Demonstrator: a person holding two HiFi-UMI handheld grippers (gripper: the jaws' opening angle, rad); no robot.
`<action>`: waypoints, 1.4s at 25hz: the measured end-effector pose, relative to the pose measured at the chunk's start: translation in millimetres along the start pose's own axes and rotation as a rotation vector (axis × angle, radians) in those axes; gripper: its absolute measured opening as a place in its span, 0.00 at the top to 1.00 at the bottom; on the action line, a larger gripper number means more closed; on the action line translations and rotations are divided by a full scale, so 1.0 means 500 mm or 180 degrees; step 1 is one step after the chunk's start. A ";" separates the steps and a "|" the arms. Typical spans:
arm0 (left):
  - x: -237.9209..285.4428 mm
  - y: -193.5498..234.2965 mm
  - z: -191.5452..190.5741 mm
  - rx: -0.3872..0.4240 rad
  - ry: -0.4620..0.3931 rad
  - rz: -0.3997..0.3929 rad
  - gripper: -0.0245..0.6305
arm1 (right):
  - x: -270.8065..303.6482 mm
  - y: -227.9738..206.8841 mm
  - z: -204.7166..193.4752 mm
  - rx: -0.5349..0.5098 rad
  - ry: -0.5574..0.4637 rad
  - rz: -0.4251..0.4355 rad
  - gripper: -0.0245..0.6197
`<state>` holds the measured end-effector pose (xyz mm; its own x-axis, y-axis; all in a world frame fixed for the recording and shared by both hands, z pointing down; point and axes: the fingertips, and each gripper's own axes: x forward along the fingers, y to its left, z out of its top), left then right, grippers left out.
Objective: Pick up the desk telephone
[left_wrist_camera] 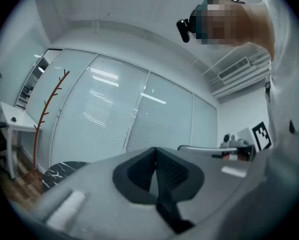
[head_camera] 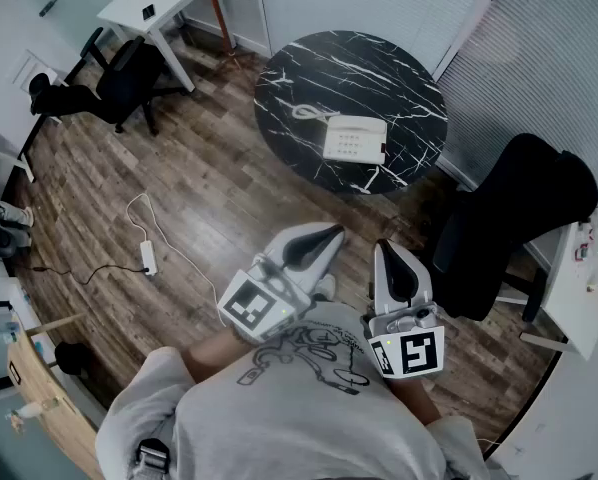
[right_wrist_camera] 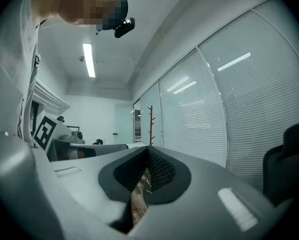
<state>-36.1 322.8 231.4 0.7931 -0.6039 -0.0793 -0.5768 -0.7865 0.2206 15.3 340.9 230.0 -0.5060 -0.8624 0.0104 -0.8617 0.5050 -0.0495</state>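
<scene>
The white desk telephone (head_camera: 354, 138) lies on a round black marble table (head_camera: 389, 73), its coiled cord (head_camera: 309, 112) trailing to the left. Both grippers are held close to the person's chest, well short of the table and above the wooden floor. My left gripper (head_camera: 329, 234) is shut with nothing in it, and its jaws (left_wrist_camera: 156, 156) meet in the left gripper view. My right gripper (head_camera: 383, 250) is also shut and empty, with its jaws closed (right_wrist_camera: 148, 159) in the right gripper view. The telephone shows in neither gripper view; the table's edge (left_wrist_camera: 64, 170) appears low at the left.
A black office chair (head_camera: 514, 218) stands right of the table beside a white desk (head_camera: 579, 283). A second white desk (head_camera: 154, 3) and black chair (head_camera: 119, 78) are at the far left. A power strip with its cable (head_camera: 147, 258) lies on the floor.
</scene>
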 end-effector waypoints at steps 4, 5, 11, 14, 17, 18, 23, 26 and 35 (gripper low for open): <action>0.010 0.001 -0.002 0.0006 -0.0013 0.0007 0.96 | 0.001 -0.009 0.000 0.0003 -0.0007 0.0006 0.95; 0.013 0.001 -0.002 0.0011 -0.0013 0.0006 0.96 | 0.001 -0.012 0.000 0.0006 -0.0013 0.0002 0.95; 0.021 0.001 -0.005 0.0004 0.0022 0.0023 0.96 | 0.004 -0.027 -0.004 0.0062 -0.0005 -0.0022 0.95; 0.026 0.001 -0.011 0.0001 0.0043 0.0039 0.96 | 0.002 -0.033 -0.005 0.0072 -0.0015 -0.0015 0.95; 0.034 -0.003 -0.018 0.0001 0.0052 0.0045 0.96 | -0.003 -0.043 -0.009 0.0081 -0.0015 -0.0022 0.95; 0.038 -0.006 -0.020 -0.0002 0.0053 0.0045 0.96 | -0.005 -0.046 -0.010 0.0083 -0.0013 -0.0022 0.95; 0.060 -0.013 -0.029 0.0025 0.0066 0.0057 0.96 | -0.012 -0.069 -0.012 0.0081 0.0017 0.0004 0.95; 0.077 -0.019 -0.040 0.0038 0.0074 0.0071 0.96 | -0.019 -0.086 -0.015 0.0073 0.0032 0.0039 0.95; 0.113 -0.051 -0.058 -0.0008 0.0047 0.0154 0.96 | -0.045 -0.126 -0.018 0.0064 -0.0019 0.0135 0.95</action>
<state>29.3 312.4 249.5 0.7670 -0.6393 -0.0542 -0.6142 -0.7560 0.2263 80.6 329.0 241.8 -0.5418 -0.8405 0.0020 -0.8385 0.5404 -0.0698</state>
